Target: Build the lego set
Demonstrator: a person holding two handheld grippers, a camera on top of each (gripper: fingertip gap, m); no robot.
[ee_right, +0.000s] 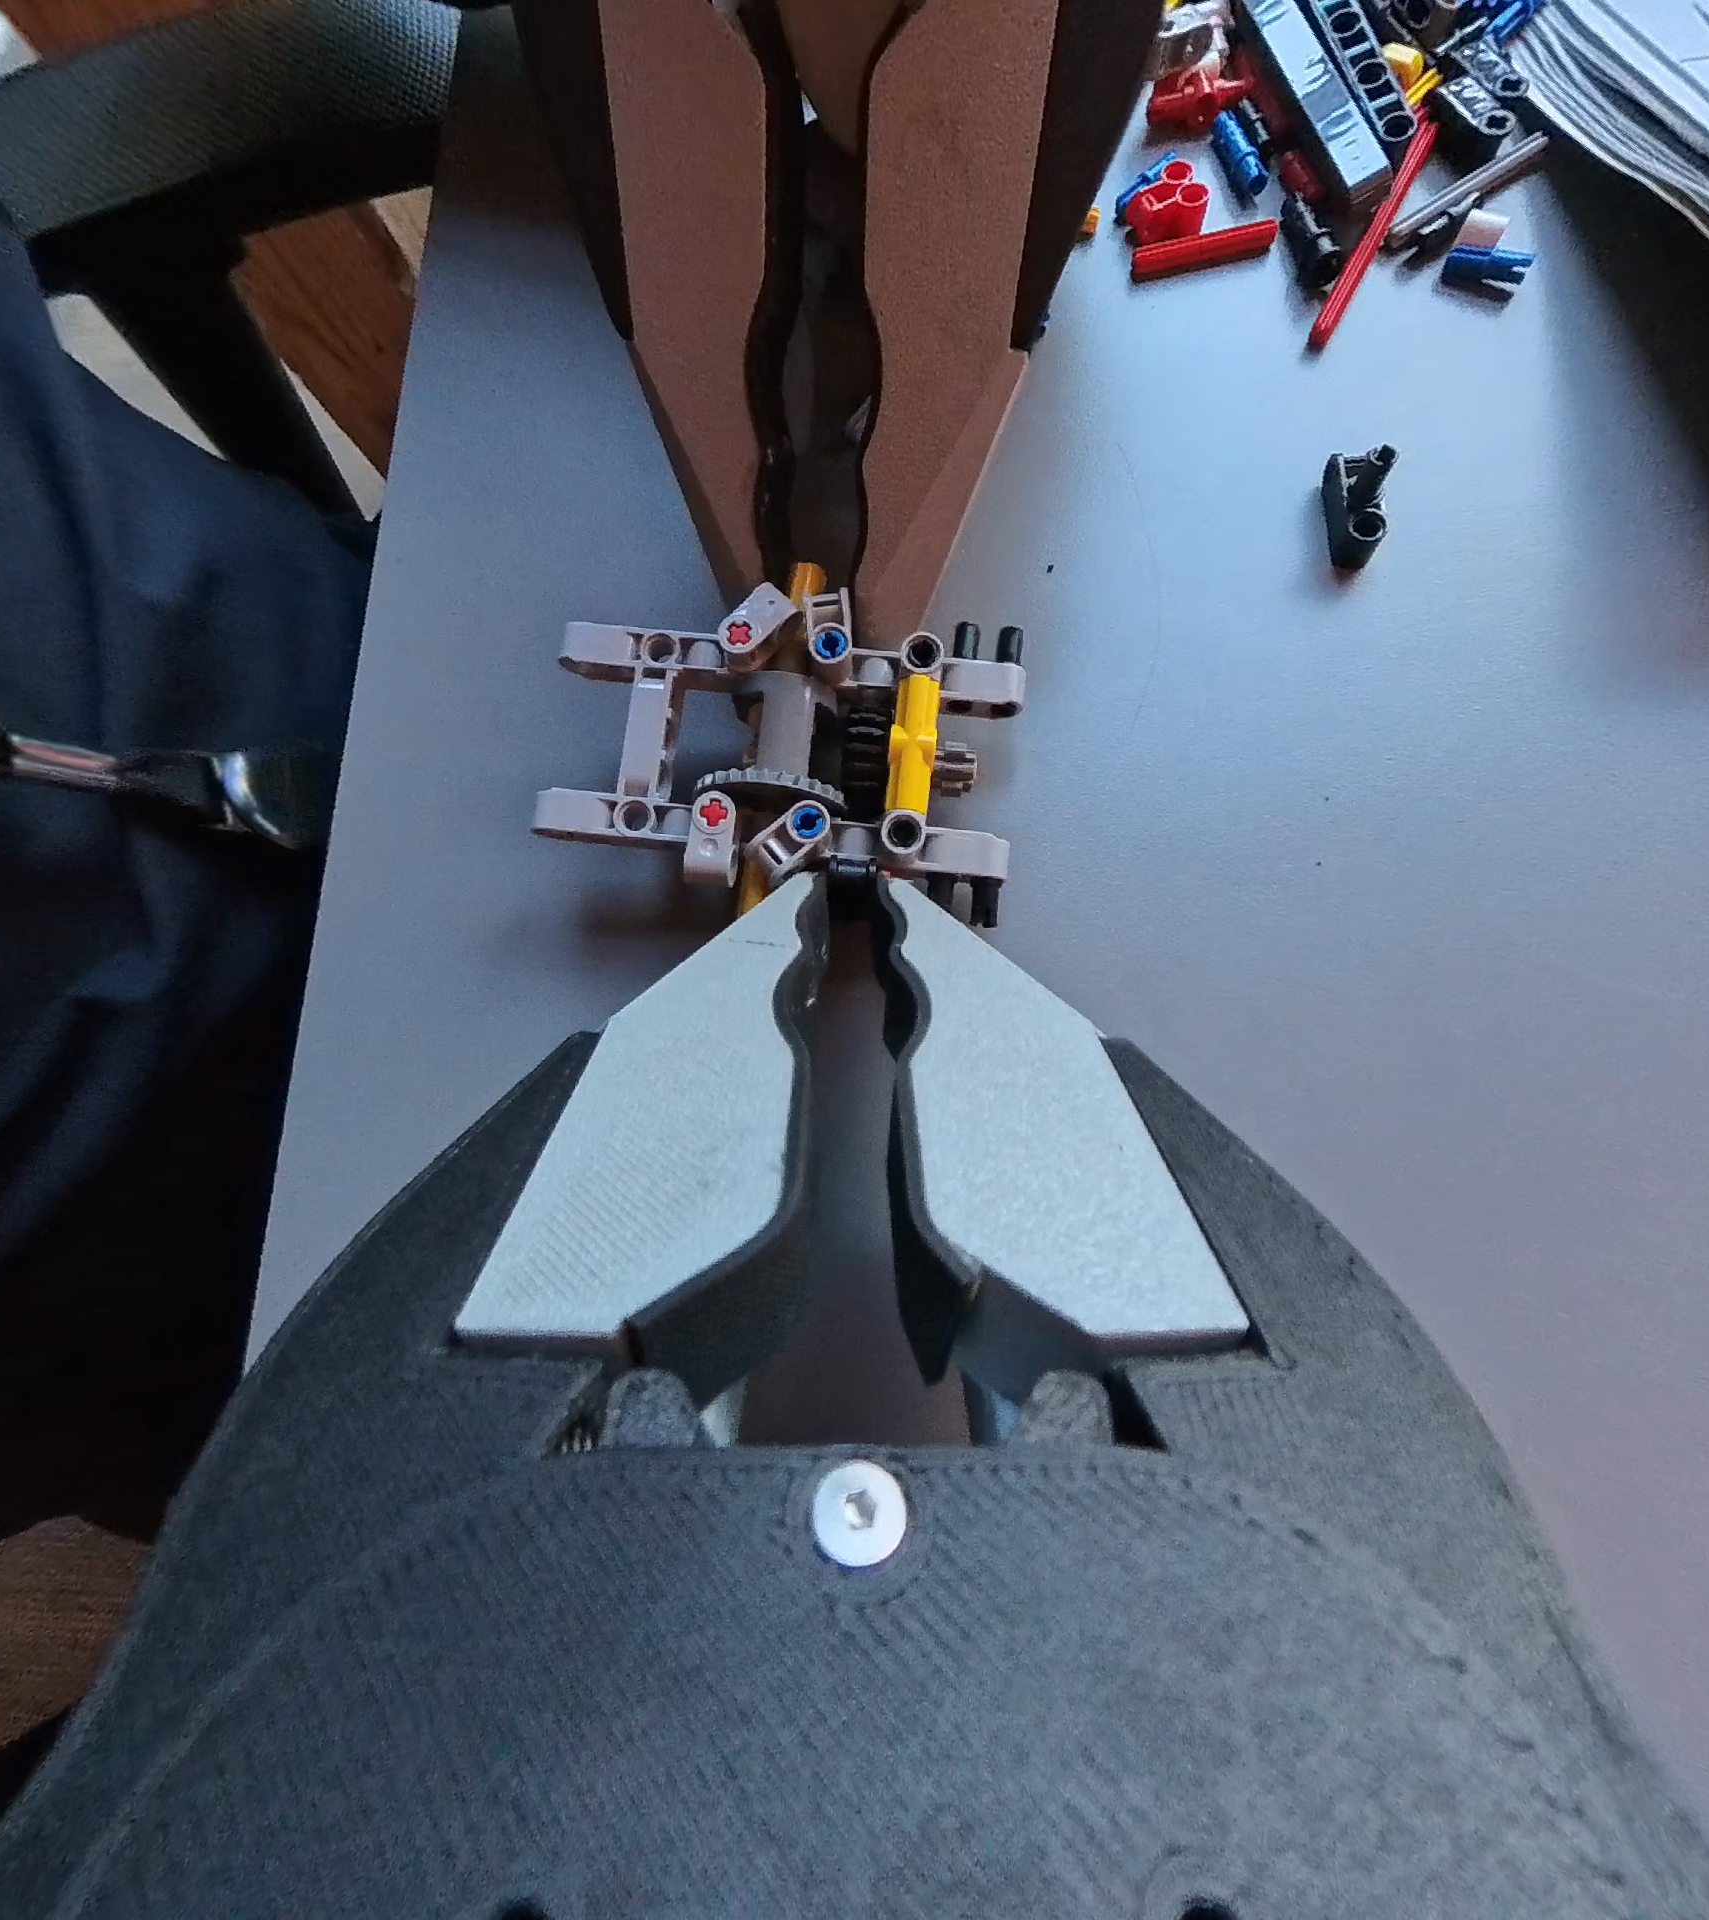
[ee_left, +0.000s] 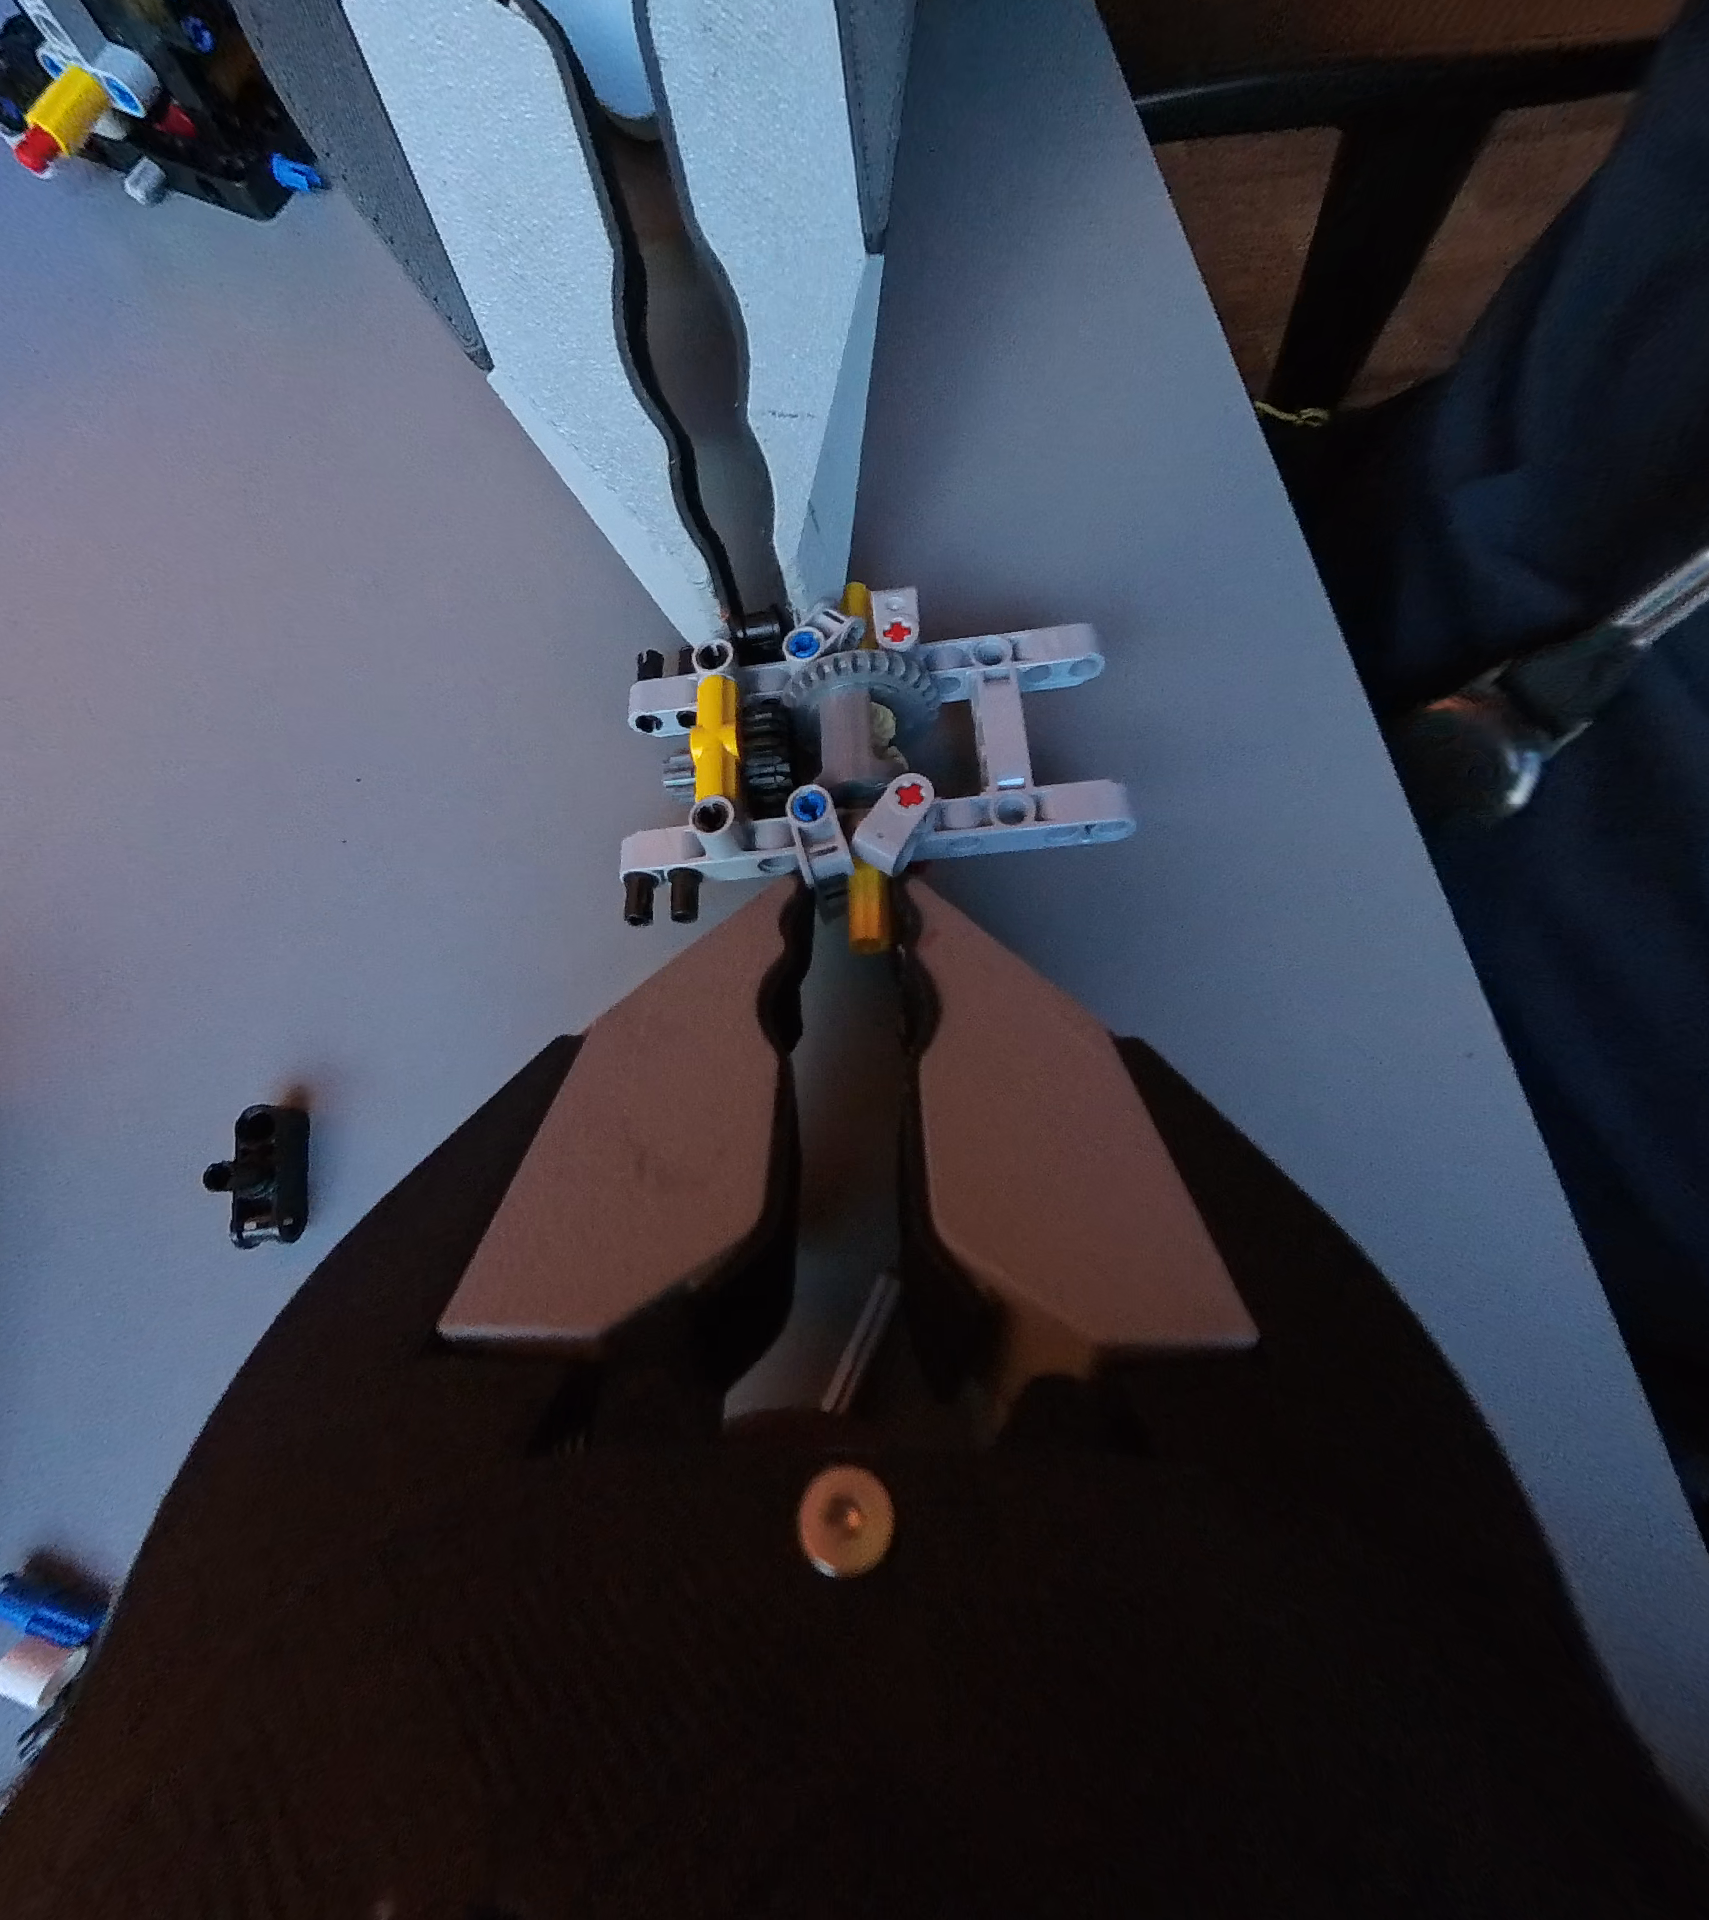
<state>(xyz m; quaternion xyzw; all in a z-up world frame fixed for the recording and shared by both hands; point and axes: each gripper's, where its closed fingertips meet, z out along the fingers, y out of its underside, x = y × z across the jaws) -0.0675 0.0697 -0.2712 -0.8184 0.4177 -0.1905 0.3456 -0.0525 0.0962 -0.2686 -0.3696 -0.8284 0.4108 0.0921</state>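
Grey brick frame point(ee_left: 871, 748) on my table point(ee_left: 206, 623), left gripper point(ee_left: 855, 914) narrowly apart around yellow axle point(ee_left: 869, 914), contact unclear, right gripper point(ee_right: 848, 899) clamped on black pin point(ee_right: 848, 878).

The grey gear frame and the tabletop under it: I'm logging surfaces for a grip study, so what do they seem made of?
Grey gear frame: likely moulded hard plastic, smooth with a slight sheen; crisp holes and gear teeth. Tabletop: probably laminate or painted board, matt, uniform grey, no grain visible.

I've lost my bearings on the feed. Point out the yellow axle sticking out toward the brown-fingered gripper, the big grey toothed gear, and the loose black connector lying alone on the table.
Yellow axle point(ee_left: 869, 914): left wrist view, its protruding end.
Grey toothed gear point(ee_left: 860, 677): left wrist view, toothed rim.
Loose black connector point(ee_left: 266, 1174): left wrist view, its body.
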